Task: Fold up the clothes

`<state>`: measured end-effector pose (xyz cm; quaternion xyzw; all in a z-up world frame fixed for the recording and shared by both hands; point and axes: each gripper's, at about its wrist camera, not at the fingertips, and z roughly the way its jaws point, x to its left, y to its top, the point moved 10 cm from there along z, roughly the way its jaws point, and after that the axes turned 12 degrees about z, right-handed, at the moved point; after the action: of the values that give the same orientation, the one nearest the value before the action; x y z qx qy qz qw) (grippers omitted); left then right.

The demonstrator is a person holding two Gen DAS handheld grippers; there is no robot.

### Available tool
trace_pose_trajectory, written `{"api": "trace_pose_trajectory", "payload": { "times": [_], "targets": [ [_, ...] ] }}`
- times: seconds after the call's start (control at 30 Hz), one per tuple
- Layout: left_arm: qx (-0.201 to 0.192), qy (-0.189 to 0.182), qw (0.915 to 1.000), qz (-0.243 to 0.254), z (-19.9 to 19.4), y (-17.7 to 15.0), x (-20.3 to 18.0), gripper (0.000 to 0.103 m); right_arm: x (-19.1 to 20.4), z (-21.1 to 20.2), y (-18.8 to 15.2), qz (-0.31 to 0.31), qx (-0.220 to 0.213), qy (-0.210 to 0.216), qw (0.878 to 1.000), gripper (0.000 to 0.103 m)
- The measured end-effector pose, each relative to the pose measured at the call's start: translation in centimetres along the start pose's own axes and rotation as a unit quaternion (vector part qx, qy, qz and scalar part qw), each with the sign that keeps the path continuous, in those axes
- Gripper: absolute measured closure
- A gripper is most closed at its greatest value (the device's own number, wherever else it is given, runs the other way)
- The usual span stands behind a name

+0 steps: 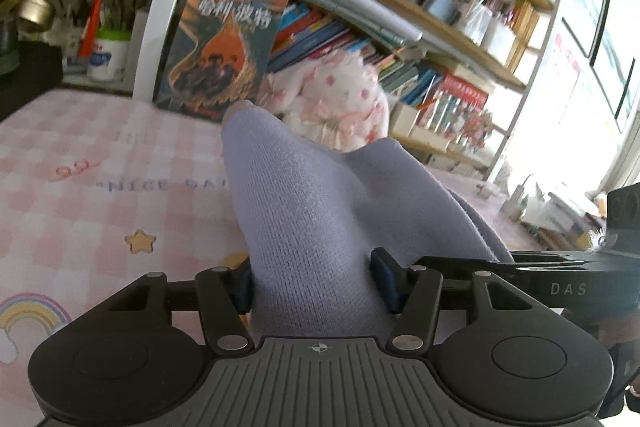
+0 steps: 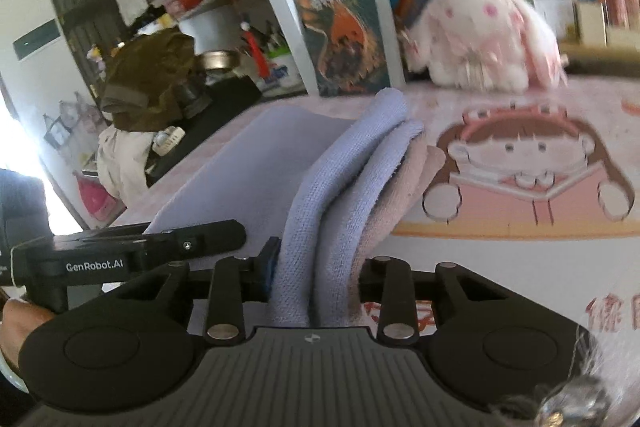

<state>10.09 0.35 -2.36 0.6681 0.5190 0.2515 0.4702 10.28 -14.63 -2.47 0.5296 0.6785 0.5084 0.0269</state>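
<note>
The left gripper [image 1: 314, 285] is clamping a bunched fold of the lilac garment [image 1: 304, 211], which is rising in front of the plush rabbit [image 1: 340, 99]. The right gripper [image 2: 314, 277] is pinching its doubled edge above the pink mat [image 2: 520, 247].

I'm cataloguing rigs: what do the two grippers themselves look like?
Both the left gripper and the right gripper are matte black with ribbed grey bases, round side discs, silver-riveted linkages and dark blue finger pads. White "GenRobot.AI" lettering marks the left one's side.
</note>
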Motion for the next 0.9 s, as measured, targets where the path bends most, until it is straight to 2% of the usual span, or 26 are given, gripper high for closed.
{"api": "trace_pose_trajectory", "payload": {
  "times": [0.27,0.57,0.77,0.9],
  "targets": [
    [-0.014,-0.006,0.9999,0.004,1.3,3.8,1.0,0.047,-0.6,2.3,4.7,-0.01,-0.015,-0.004,1.0,0.072],
    [-0.017,0.008,0.9993,-0.033,8.7,7.9,5.2,0.048,-1.9,5.6,10.1,-0.02,-0.029,-0.013,0.999,0.072],
    [-0.014,0.021,0.9987,-0.044,13.3,8.6,7.7,0.048,-4.2,10.1,12.9,-0.031,-0.033,-0.024,0.999,0.072],
    [-0.002,0.029,0.9986,-0.045,15.8,8.0,8.9,0.049,-6.3,12.8,13.6,-0.009,-0.019,-0.024,0.999,0.072]
  ]
}}
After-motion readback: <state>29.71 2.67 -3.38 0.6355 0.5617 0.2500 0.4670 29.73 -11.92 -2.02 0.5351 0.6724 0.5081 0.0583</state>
